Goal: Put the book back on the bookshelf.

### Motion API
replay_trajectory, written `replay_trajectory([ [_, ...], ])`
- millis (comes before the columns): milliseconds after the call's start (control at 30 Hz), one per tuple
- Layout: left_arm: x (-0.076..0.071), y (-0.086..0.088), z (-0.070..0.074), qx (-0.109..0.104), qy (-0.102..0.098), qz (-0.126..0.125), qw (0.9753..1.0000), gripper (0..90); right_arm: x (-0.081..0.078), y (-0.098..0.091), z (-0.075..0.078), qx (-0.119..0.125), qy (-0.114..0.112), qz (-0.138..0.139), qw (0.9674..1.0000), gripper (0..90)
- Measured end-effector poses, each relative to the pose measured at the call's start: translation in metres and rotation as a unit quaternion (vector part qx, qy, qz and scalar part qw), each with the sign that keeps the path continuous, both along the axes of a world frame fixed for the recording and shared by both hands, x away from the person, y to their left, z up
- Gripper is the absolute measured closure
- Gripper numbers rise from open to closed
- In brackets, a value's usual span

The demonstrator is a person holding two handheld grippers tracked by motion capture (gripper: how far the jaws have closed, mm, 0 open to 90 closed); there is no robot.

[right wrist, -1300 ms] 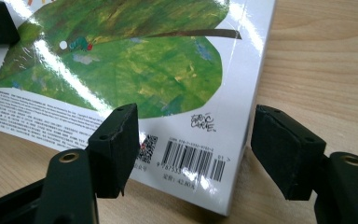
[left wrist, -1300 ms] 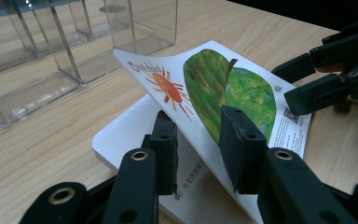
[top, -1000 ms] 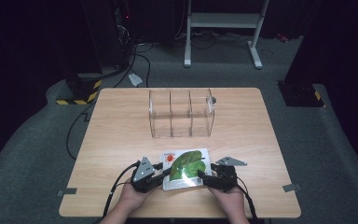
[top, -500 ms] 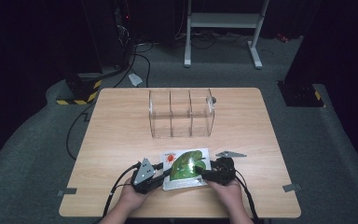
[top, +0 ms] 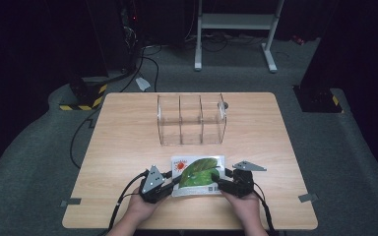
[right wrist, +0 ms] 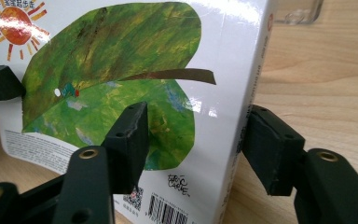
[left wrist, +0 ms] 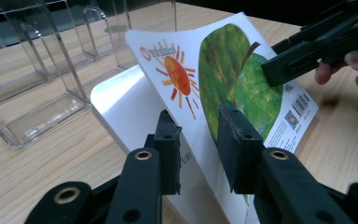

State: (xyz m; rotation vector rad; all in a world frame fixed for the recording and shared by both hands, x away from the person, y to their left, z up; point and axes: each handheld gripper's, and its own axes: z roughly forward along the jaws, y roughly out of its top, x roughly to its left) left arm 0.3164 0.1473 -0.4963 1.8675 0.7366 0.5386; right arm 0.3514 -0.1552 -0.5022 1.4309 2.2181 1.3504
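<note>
A white picture book (top: 197, 176) with a green leaf and an orange sun lies near the table's front edge. In the left gripper view its cover (left wrist: 223, 74) tilts up. My left gripper (top: 174, 182) (left wrist: 198, 121) is shut on the book's left side, one pad on each face. My right gripper (top: 219, 183) (right wrist: 196, 121) straddles the right edge of the book (right wrist: 121, 60). Its jaws have just been closing, and one pad now rests on the cover and the other against the back. The left gripper view also has the right gripper (left wrist: 272, 72) on the leaf picture.
A clear plastic organizer (top: 192, 120) (left wrist: 42, 84) with three upright compartments stands behind the book, mid-table. The wooden table (top: 128, 147) has bare wood on both sides. Cables trail from both grippers over the front edge. Dark floor and a metal stand lie beyond.
The right gripper's grey plate rose and then settled a little, a slight tilt at the book's right edge. The book and the left gripper stay where they were.
</note>
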Motion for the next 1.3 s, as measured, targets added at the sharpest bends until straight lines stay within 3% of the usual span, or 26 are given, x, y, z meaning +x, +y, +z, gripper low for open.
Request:
replay_trajectory([
  [367, 0.001, 0.0, -0.001, -0.001, 0.006, 0.02, 0.9998, 72.9, -0.019, -0.003, 0.011, -0.011, -0.071, -0.019, 0.9973, 51.7],
  [567, 0.001, -0.002, -0.002, -0.001, 0.004, 0.024, 0.9997, 73.0, -0.026, -0.002, 0.011, -0.023, -0.09, -0.021, 0.9954, 52.0],
  [767, -0.001, -0.002, -0.002, 0.003, 0.0, 0.022, 0.9998, 72.5, -0.031, -0.004, 0.01, -0.02, -0.098, -0.022, 0.9948, 51.9],
  [867, -0.006, -0.001, -0.002, 0.015, -0.006, 0.018, 0.9997, 72.2, -0.034, -0.004, 0.009, -0.02, -0.102, -0.018, 0.9944, 50.5],
  [1167, -0.016, 0.003, -0.003, 0.033, 0.004, 0.008, 0.9994, 70.4, -0.049, -0.004, 0.011, -0.014, -0.101, 0.012, 0.9948, 42.8],
  [1300, -0.018, 0.005, -0.003, 0.028, 0.013, 0.015, 0.9994, 68.5, -0.054, -0.006, 0.013, -0.013, -0.106, 0.015, 0.9942, 41.9],
])
